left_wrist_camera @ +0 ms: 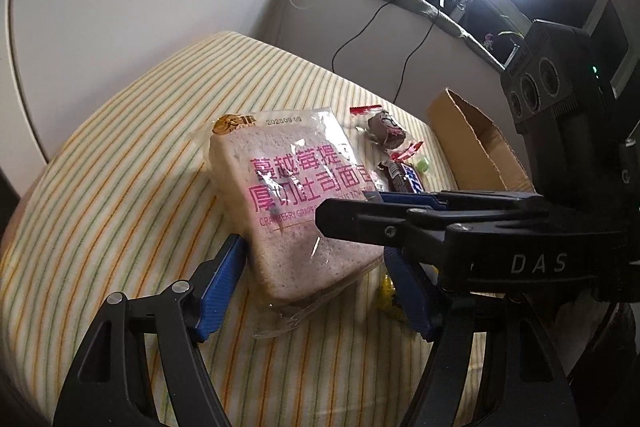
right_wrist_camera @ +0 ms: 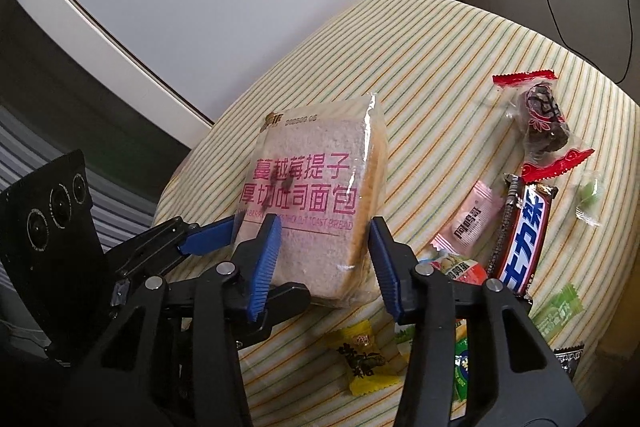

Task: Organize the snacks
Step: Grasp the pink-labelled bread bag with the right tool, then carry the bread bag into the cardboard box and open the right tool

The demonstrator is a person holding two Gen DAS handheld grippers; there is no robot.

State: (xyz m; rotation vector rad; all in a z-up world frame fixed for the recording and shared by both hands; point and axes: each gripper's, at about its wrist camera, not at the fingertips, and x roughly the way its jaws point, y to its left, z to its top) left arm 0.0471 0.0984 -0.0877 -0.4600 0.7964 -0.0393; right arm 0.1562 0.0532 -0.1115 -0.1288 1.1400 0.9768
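The bagged toast bread [left_wrist_camera: 296, 195] lay on the striped cloth [left_wrist_camera: 120, 187], its long axis running away from both grippers; the left gripper [left_wrist_camera: 316, 283] straddled its near corner with fingers spread, while the right gripper [right_wrist_camera: 324, 263] bracketed its near end, pads not visibly pressing.

In the left wrist view, the right gripper [left_wrist_camera: 362, 211] crosses the near right corner of the toast bread pack [left_wrist_camera: 296, 195], covering part of its English lettering and most of the Snickers bar [left_wrist_camera: 404, 179]. A yellow candy [left_wrist_camera: 386, 293] peeks from behind a blue pad. In the right wrist view, green packets [right_wrist_camera: 462, 367] sit half hidden behind a finger, their print unreadable.
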